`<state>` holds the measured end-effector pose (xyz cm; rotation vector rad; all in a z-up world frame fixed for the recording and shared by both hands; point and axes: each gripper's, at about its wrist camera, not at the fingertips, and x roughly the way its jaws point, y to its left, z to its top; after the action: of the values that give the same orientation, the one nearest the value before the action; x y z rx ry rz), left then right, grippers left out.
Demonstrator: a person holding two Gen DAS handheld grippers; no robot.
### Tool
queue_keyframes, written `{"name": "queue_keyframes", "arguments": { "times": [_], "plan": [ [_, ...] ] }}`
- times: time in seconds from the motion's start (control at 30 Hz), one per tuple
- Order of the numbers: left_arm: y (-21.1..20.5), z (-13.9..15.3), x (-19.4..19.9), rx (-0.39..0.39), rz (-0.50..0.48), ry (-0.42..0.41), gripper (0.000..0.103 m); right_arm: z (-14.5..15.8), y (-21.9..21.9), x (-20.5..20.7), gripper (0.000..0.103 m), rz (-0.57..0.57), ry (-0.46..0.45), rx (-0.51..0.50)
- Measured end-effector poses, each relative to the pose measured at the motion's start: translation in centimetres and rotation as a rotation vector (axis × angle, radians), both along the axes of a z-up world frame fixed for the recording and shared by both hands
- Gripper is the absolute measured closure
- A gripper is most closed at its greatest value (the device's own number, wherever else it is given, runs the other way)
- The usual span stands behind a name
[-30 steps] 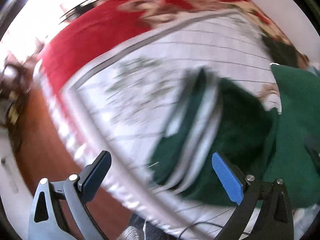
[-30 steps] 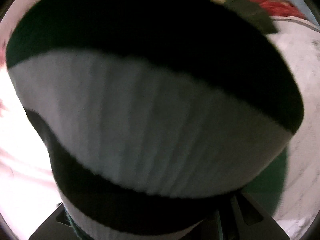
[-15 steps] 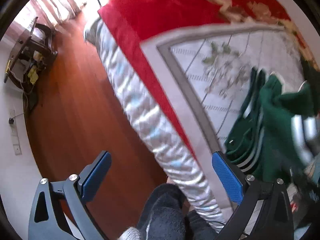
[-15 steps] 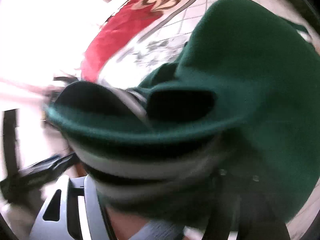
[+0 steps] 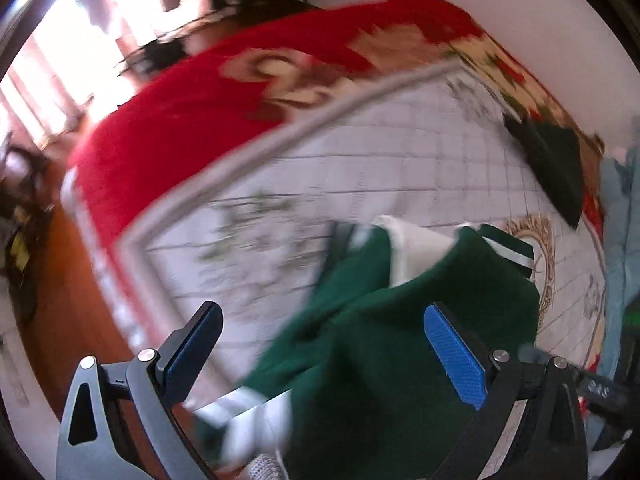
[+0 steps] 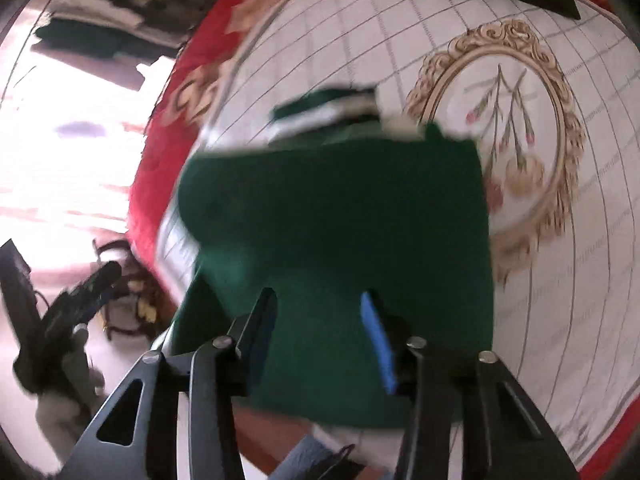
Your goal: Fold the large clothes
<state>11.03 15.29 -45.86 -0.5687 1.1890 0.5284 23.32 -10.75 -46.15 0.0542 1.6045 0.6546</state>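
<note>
A dark green sweater with white-striped cuffs and hem lies folded on the white quilted bed cover, near the bed's front edge. In the right wrist view the sweater fills the middle. My left gripper is open and empty, hovering above the sweater's left part. My right gripper is open and empty just above the sweater's near edge. Both views are motion-blurred.
The bed cover is white with a grid pattern and a red floral border. Another dark green garment lies at the far right of the bed. Wooden floor runs along the left. A gold oval motif lies right of the sweater.
My right gripper held the sweater close against the camera; now it has let go and is open above it. The left gripper swung out toward the floor and back over the bed.
</note>
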Motion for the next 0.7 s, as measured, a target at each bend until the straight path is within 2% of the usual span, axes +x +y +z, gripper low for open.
{"name": "queue_keyframes", "arguments": {
  "times": [0.03, 0.1, 0.2, 0.27, 0.3, 0.33, 0.37, 0.43, 0.47, 0.53, 0.6, 0.63, 0.7],
  "plan": [
    [-0.8, -1.6, 2.5, -0.009, -0.043, 0.012, 0.0, 0.1, 0.1, 1.8, 0.061, -0.002, -0.007, -0.001],
    [-1.4, -4.5, 5.7, 0.031, -0.093, 0.078, 0.0, -3.5, 2.6, 4.0, 0.062, 0.005, 0.012, -0.014],
    [-0.8, -8.5, 7.9, 0.029, -0.115, 0.153, 0.0, -7.7, 4.9, 5.4, 0.067, 0.001, 0.034, -0.058],
    [0.3, -11.3, 8.2, -0.034, -0.102, 0.177, 0.0, -9.8, 5.0, 6.5, 0.07, -0.026, 0.095, -0.063],
    [0.9, -12.0, 8.1, -0.067, -0.087, 0.17, 0.0, -11.3, 4.8, 7.1, 0.07, -0.048, 0.12, -0.045],
    [1.7, -12.4, 7.8, -0.123, -0.058, 0.159, 0.0, -11.2, 4.7, 7.2, 0.069, -0.055, 0.141, -0.029],
    [2.1, -12.2, 7.5, -0.148, -0.041, 0.15, 0.0, -10.8, 4.3, 7.6, 0.068, -0.058, 0.181, 0.006],
    [2.3, -10.5, 6.7, -0.141, -0.027, 0.128, 0.0, -9.2, 2.2, 8.2, 0.066, -0.072, 0.219, 0.085],
    [2.2, -9.4, 6.1, -0.12, -0.023, 0.117, 0.0, -7.6, 0.4, 8.4, 0.051, -0.083, 0.206, 0.139],
    [2.1, -7.3, 4.3, -0.091, -0.008, 0.091, 0.0, -5.0, -3.8, 8.5, 0.024, -0.115, 0.118, 0.164],
    [2.0, -5.9, 1.9, -0.067, 0.029, 0.088, 0.0, -4.8, -7.7, 8.2, 0.023, -0.127, 0.061, 0.11],
    [2.2, -5.5, 0.7, -0.06, 0.051, 0.087, 0.0, -5.8, -8.8, 8.1, 0.023, -0.121, 0.081, 0.095],
    [1.9, -5.1, -1.8, -0.048, 0.089, 0.093, 0.0, -9.5, -10.7, 7.8, 0.023, -0.106, 0.209, 0.1]
  ]
}}
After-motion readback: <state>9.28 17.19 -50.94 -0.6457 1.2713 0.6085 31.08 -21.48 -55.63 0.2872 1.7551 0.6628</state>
